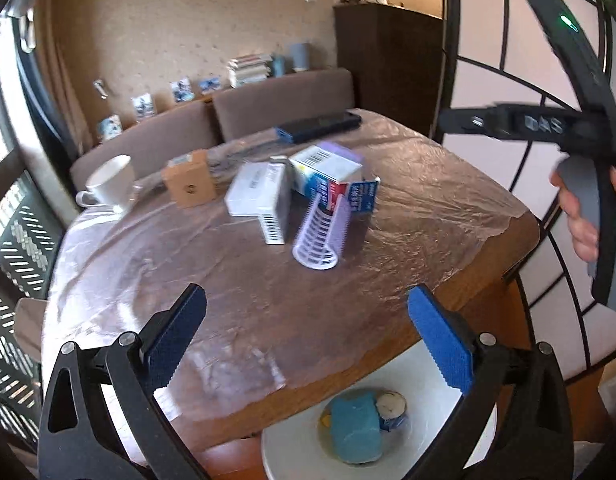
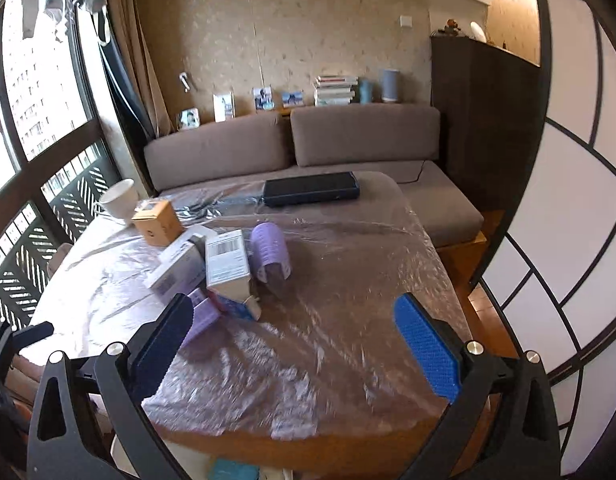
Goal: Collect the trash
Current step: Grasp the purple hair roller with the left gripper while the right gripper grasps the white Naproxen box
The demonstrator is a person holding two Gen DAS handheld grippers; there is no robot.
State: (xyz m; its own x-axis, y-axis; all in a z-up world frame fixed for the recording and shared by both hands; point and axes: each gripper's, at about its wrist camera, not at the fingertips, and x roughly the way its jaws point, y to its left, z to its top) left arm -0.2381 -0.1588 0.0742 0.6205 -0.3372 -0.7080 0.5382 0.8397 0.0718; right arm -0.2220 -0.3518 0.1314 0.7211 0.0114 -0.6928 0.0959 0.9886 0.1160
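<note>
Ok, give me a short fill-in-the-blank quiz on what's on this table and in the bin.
The white ceramic cup stands on the table's ____ side.
The lilac slotted plastic cylinder lies on its ____.
The crumpled blue packet lies inside the white ____.
Both grippers' fingers hold ____.

Missing: window; side; bin; nothing

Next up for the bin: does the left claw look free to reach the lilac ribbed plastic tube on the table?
Probably yes: the left claw is open and empty, with only bare plastic-covered table before the lilac ribbed plastic tube.
</note>
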